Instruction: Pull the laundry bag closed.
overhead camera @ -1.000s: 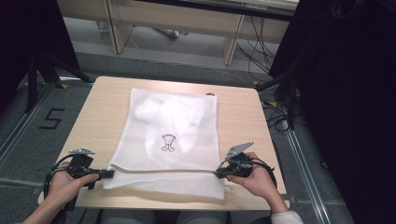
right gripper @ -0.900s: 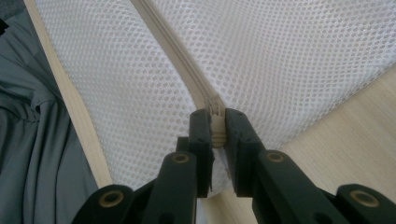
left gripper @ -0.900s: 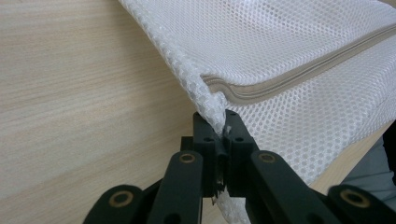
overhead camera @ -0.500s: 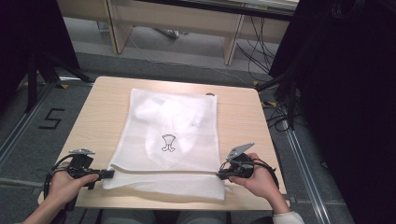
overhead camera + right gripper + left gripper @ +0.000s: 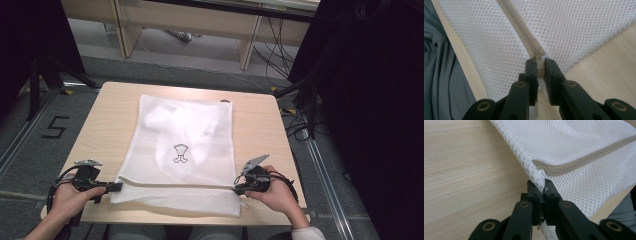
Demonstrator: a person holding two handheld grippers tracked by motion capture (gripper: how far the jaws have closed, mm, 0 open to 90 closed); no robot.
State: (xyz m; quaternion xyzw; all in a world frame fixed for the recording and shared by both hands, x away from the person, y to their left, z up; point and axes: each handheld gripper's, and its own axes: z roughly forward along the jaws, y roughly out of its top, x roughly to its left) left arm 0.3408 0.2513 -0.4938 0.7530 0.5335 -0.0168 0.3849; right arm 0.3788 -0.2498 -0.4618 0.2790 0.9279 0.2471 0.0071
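Note:
A white mesh laundry bag (image 5: 185,150) lies flat on the light wooden table (image 5: 110,115), with a white garment bearing a small dark print (image 5: 180,153) inside it. A closed zipper (image 5: 175,186) runs across the bag near its front end. My left gripper (image 5: 119,187) is shut on the bag's left edge (image 5: 537,178) at the zipper's end. My right gripper (image 5: 238,190) is shut on the zipper pull (image 5: 538,57) at the bag's right edge. In the right gripper view the zipper track (image 5: 517,27) runs away from the jaws.
The table's front edge (image 5: 165,220) lies just under the bag's front end. Wooden desk legs (image 5: 247,47) and cables (image 5: 272,55) stand on the grey floor beyond the table. A "5" mark (image 5: 55,127) is on the floor at the left. Dark curtains (image 5: 370,100) hang at the right.

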